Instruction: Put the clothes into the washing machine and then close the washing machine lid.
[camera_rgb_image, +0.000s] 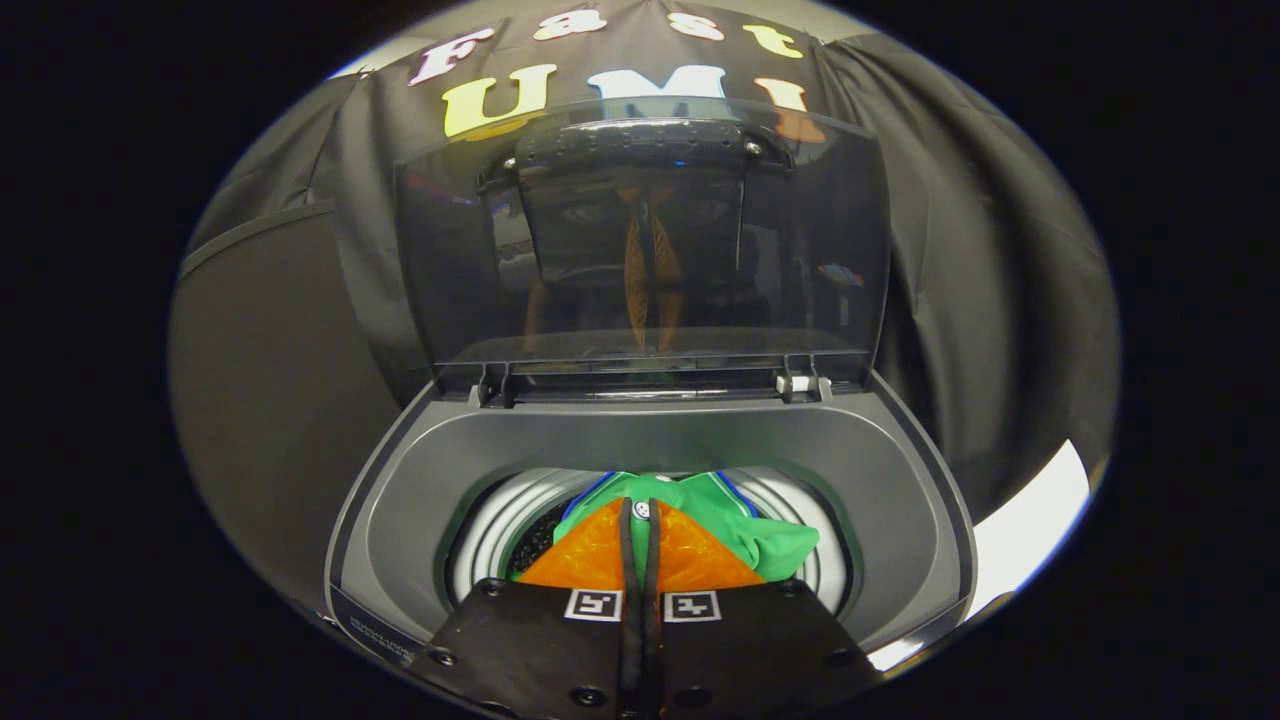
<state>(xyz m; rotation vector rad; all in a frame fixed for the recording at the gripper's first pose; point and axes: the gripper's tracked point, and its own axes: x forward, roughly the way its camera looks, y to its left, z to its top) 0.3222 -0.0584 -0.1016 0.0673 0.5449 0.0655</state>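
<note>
The washing machine (900, 500) stands open below me, its dark see-through lid (640, 230) raised upright at the back. A green garment (770, 540) with blue trim lies bunched in the pale drum (490, 550). My gripper (640, 508) reaches down into the drum's mouth. Its two fingers are pressed together with a small bit of the garment pinched at their tips. The cloth spreads out beyond the fingers and to their right. The part of the garment under the fingers is hidden.
The grey top rim (400, 520) of the machine rings the drum opening. The lid's hinges (800, 383) sit at the back of the rim. Black cloth walls hang behind the machine and on both sides. A pale floor patch (1030, 530) shows at the right.
</note>
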